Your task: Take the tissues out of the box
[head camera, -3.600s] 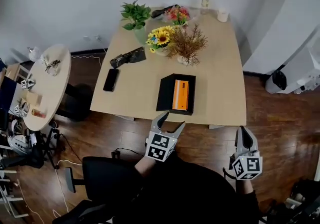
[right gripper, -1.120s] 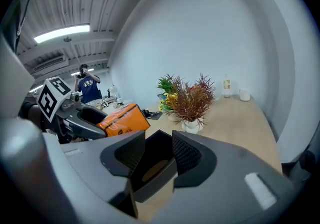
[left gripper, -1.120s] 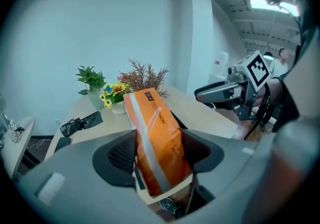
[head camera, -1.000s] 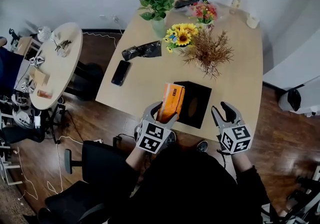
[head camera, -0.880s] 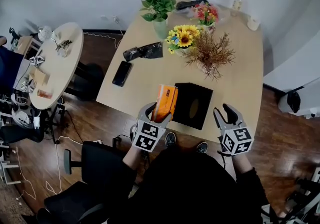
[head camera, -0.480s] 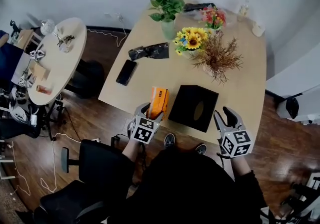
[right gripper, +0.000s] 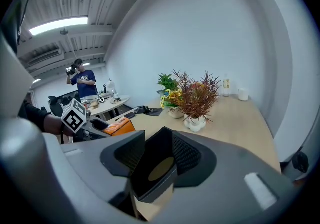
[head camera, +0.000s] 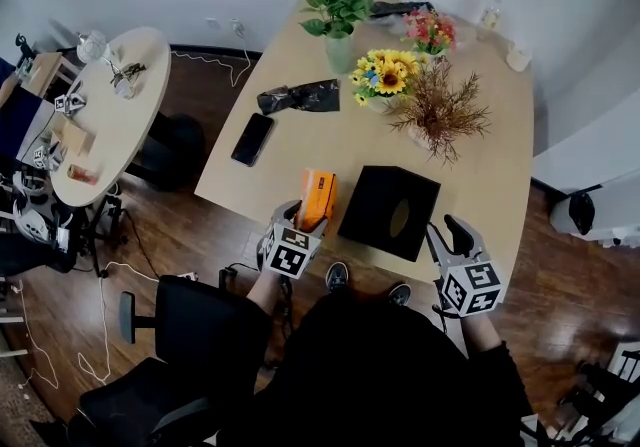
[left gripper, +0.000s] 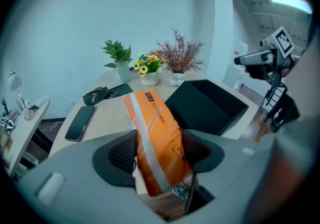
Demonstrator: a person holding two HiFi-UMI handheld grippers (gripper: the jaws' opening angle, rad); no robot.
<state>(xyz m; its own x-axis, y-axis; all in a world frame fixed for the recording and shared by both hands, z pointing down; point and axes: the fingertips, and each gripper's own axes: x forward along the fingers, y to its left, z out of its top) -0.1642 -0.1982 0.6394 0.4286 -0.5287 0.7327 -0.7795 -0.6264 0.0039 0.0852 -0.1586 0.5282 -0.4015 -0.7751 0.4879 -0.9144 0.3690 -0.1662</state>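
My left gripper (head camera: 300, 215) is shut on an orange tissue pack (head camera: 318, 197), which stands out over the table's front edge just left of the black box (head camera: 372, 185). In the left gripper view the pack (left gripper: 155, 133) sits squeezed between both pads and points up and away, with the open box (left gripper: 205, 107) to its right. The box lies open side up, and an oval slot shows in its bottom. My right gripper (head camera: 448, 231) is open at the box's front right corner. In the right gripper view that corner (right gripper: 152, 165) reaches in between the jaws.
On the wooden table (head camera: 290, 160) lie a phone (head camera: 252, 138) and a black bag (head camera: 300, 97). Behind them stand a green plant (head camera: 338, 7), flower vases (head camera: 385, 75), a dried plant (head camera: 440, 115) and a cup (head camera: 517, 57). A round side table (head camera: 95, 120) stands left, and an office chair (head camera: 190, 320) is by me.
My left gripper has carried the orange pack from over the box's left edge leftward and lower, beside the box. The right gripper has stayed at the box's front right corner.
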